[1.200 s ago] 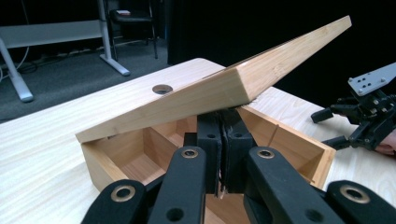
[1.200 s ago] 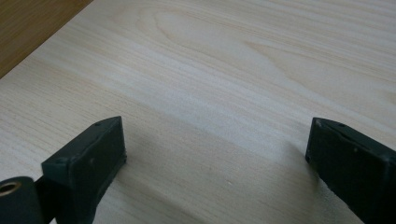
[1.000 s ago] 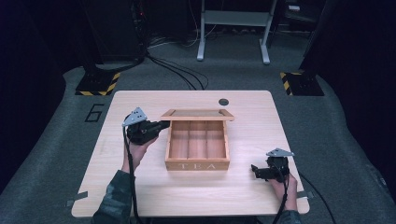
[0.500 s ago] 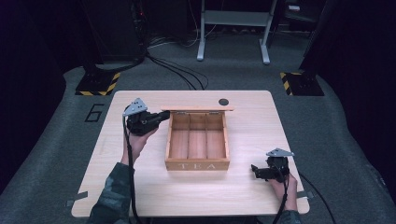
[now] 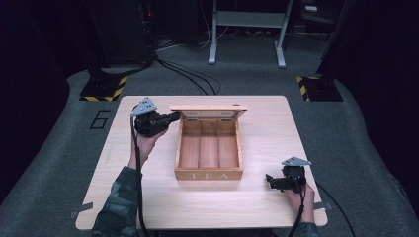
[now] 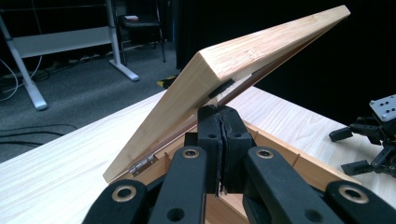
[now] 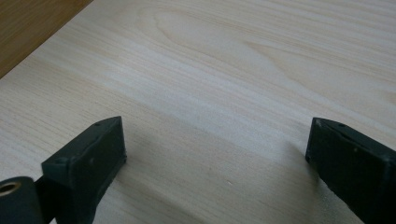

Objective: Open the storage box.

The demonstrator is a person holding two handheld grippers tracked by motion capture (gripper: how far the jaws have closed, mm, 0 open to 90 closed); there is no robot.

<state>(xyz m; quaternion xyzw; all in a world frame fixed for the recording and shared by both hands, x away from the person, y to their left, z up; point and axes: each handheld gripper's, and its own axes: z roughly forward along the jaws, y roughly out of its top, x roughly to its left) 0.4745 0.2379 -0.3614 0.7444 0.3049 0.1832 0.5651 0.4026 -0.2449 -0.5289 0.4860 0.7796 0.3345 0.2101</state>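
A wooden tea box (image 5: 209, 150) with three compartments stands mid-table, "TEA" on its front wall. Its hinged lid (image 5: 208, 108) is raised and slants up over the back edge. My left gripper (image 5: 174, 117) is at the box's back left corner with both jaws pressed together, nothing between them. In the left gripper view its tips (image 6: 218, 114) touch the underside of the lid's (image 6: 243, 60) edge. My right gripper (image 5: 269, 180) rests low on the table near the front right, jaws wide open over bare wood (image 7: 215, 149), holding nothing.
The pale wooden table (image 5: 276, 128) has bare room on both sides of the box. Beyond it on the dark floor are two bases with yellow-black stripes (image 5: 104, 88) (image 5: 318, 88), cables and a white metal frame (image 5: 247, 29). My right gripper (image 6: 373, 135) shows far off.
The lid has swung up and back, uncovering the compartments. My left gripper has risen and moved toward the far side of the table with it. The right gripper has stayed put.
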